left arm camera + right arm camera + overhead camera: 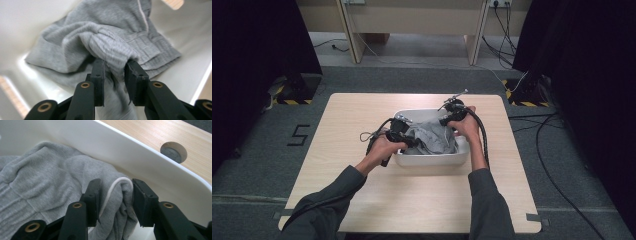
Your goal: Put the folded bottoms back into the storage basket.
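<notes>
We worked at a pale wooden surface on grey carpet, left gripper and right gripper each clamped on the grey garment in the white tub.

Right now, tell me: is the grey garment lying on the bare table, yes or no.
No: in the high view the grey garment sits inside the white tub, not on the table.

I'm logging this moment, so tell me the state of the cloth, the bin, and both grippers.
Grey garment: crumpled, lying inside the tub, folds bunched between both grippers' jaws.
White tub: upright on the table, holding the garment.
Left gripper: jaws set around a fold of the garment, pads touching it.
Right gripper: jaws around a fold with a white cord, near the tub wall.
</notes>
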Motion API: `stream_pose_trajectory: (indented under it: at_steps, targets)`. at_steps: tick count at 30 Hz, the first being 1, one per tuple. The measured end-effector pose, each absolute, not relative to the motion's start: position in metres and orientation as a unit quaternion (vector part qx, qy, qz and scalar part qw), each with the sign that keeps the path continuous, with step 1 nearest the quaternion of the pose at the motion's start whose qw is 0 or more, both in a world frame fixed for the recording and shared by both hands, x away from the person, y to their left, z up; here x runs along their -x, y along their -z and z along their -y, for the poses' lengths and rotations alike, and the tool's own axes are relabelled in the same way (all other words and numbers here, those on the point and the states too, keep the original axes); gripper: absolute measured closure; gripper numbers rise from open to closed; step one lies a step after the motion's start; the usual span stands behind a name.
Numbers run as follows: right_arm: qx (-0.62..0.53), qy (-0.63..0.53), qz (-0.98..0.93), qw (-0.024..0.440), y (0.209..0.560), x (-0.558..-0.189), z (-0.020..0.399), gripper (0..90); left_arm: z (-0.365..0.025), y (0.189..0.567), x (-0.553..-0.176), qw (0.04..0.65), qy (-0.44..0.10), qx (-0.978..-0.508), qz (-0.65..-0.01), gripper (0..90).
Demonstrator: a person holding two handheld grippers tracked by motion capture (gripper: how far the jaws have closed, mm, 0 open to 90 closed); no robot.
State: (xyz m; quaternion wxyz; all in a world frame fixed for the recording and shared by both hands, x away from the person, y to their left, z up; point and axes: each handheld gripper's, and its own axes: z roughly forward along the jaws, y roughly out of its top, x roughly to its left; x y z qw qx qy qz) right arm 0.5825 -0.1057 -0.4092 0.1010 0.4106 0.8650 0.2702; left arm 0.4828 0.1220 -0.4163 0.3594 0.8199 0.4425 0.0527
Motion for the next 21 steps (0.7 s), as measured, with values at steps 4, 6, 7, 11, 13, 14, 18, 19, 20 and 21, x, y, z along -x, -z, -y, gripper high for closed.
stream_pose_trajectory:
  at_steps: [4, 6, 7, 11, 13, 14, 18, 19, 20, 21]
  targets:
    - [-0.406, -0.248, -0.872, 0.114, 0.41, -0.582, 0.106, 61.6, -0.125, 0.415, -0.48, 0.351, -0.064, -0.826, -0.436, 69.5]
    - [-0.414, -0.245, -0.869, 0.12, 0.409, -0.582, 0.107, 59.0, -0.127, 0.414, -0.479, 0.351, -0.065, -0.827, -0.434, 69.3]
    - [-0.415, -0.243, -0.868, 0.123, 0.409, -0.582, 0.108, 58.5, -0.128, 0.413, -0.478, 0.353, -0.064, -0.826, -0.434, 68.8]
    - [-0.421, -0.251, -0.861, 0.139, 0.4, -0.581, 0.112, 56.2, -0.137, 0.403, -0.472, 0.371, -0.071, -0.82, -0.43, 66.4]
    - [-0.422, -0.256, -0.858, 0.142, 0.396, -0.579, 0.115, 54.8, -0.14, 0.397, -0.469, 0.383, -0.071, -0.814, -0.431, 64.3]
    - [-0.422, -0.256, -0.858, 0.142, 0.396, -0.579, 0.115, 54.8, -0.14, 0.397, -0.469, 0.383, -0.071, -0.814, -0.431, 62.9]
    - [-0.42, -0.26, -0.857, 0.147, 0.389, -0.577, 0.12, 53.6, -0.141, 0.391, -0.463, 0.391, -0.071, -0.814, -0.423, 61.3]
    - [-0.42, -0.26, -0.857, 0.149, 0.388, -0.576, 0.121, 53.5, -0.141, 0.39, -0.462, 0.394, -0.069, -0.814, -0.422, 60.8]
    - [-0.419, -0.26, -0.857, 0.15, 0.388, -0.575, 0.121, 53.3, -0.141, 0.39, -0.461, 0.397, -0.068, -0.813, -0.42, 60.2]
    - [-0.418, -0.264, -0.856, 0.149, 0.387, -0.575, 0.122, 53.2, -0.14, 0.389, -0.46, 0.399, -0.068, -0.812, -0.419, 59.5]
